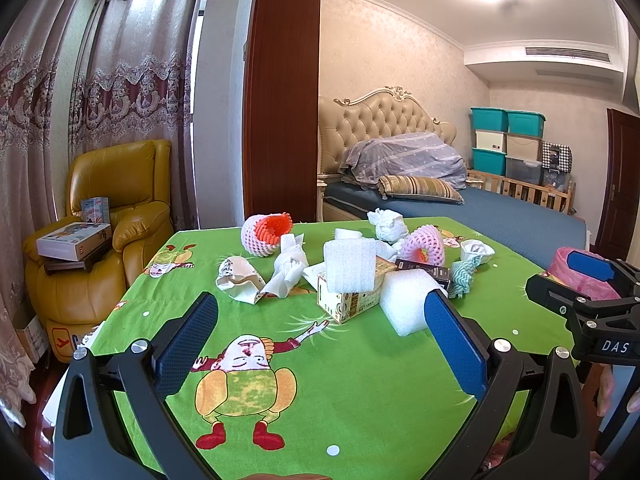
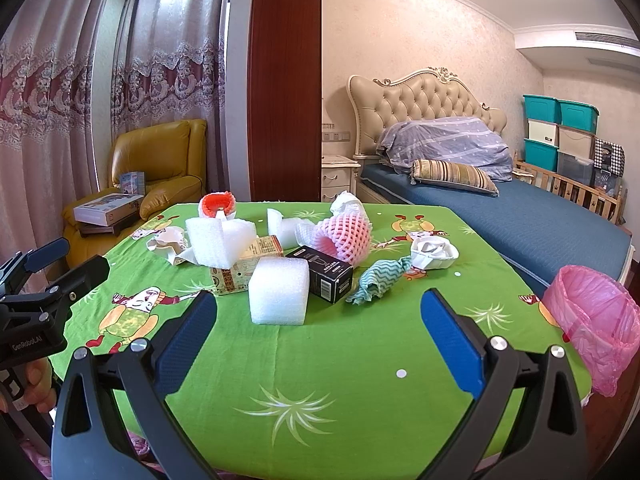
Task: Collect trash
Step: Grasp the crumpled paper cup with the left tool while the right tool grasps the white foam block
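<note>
Trash lies heaped at the middle of the green cartoon tablecloth [image 1: 360, 380] [image 2: 360, 360]. A white foam block [image 1: 404, 300] [image 2: 280, 294] is nearest, beside a yellow carton [image 1: 348, 302] [image 2: 236, 274], a black box [image 2: 326, 276], a teal wavy cloth [image 2: 378, 278], pink fruit nets [image 1: 424, 246] [image 2: 346, 234] and crumpled white paper [image 1: 288, 270] [image 2: 434, 254]. My left gripper [image 1: 320, 324] stands open and empty short of the pile. My right gripper [image 2: 318, 320] is open and empty too, just before the foam block. A bin lined with a pink bag [image 2: 596, 320] [image 1: 580, 276] sits at the table's right edge.
A yellow armchair [image 1: 116, 216] holding boxes stands left of the table before curtains. A bed [image 2: 500, 208] with pillows runs along the right behind the table, with stacked storage bins [image 2: 560, 136] beyond. A hand [image 2: 38, 388] holds the left gripper's handle.
</note>
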The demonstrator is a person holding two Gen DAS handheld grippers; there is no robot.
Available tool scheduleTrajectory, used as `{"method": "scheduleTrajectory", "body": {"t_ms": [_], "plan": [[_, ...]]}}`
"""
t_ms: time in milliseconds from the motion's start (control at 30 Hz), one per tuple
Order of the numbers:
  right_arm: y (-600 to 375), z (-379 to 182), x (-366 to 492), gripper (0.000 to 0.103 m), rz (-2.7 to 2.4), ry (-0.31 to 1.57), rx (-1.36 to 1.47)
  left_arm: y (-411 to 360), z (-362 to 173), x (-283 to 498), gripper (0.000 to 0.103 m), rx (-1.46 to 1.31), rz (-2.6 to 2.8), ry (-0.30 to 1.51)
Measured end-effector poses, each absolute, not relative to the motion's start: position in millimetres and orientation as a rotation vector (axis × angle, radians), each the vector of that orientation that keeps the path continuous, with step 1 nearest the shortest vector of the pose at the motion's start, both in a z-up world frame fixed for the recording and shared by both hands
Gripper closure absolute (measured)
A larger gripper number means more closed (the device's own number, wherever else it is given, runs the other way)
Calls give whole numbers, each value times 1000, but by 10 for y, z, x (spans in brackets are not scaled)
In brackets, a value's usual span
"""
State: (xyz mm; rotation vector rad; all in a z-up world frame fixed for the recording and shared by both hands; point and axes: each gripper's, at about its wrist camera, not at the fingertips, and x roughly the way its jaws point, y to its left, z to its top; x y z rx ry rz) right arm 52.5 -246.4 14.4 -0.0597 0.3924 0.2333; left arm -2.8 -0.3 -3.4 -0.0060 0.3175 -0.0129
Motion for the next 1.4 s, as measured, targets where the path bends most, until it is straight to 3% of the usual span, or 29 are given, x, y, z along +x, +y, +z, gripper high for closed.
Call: {"method": "scheduleTrajectory", "body": {"t_ms": [767, 1400], "plan": [[-2313, 43, 575, 4, 240, 421, -75, 73, -83, 55, 6, -28, -4, 337], [-1651, -315, 1675, 4, 284, 641, -170, 1141, -543, 872, 6, -126, 152, 636]]}}
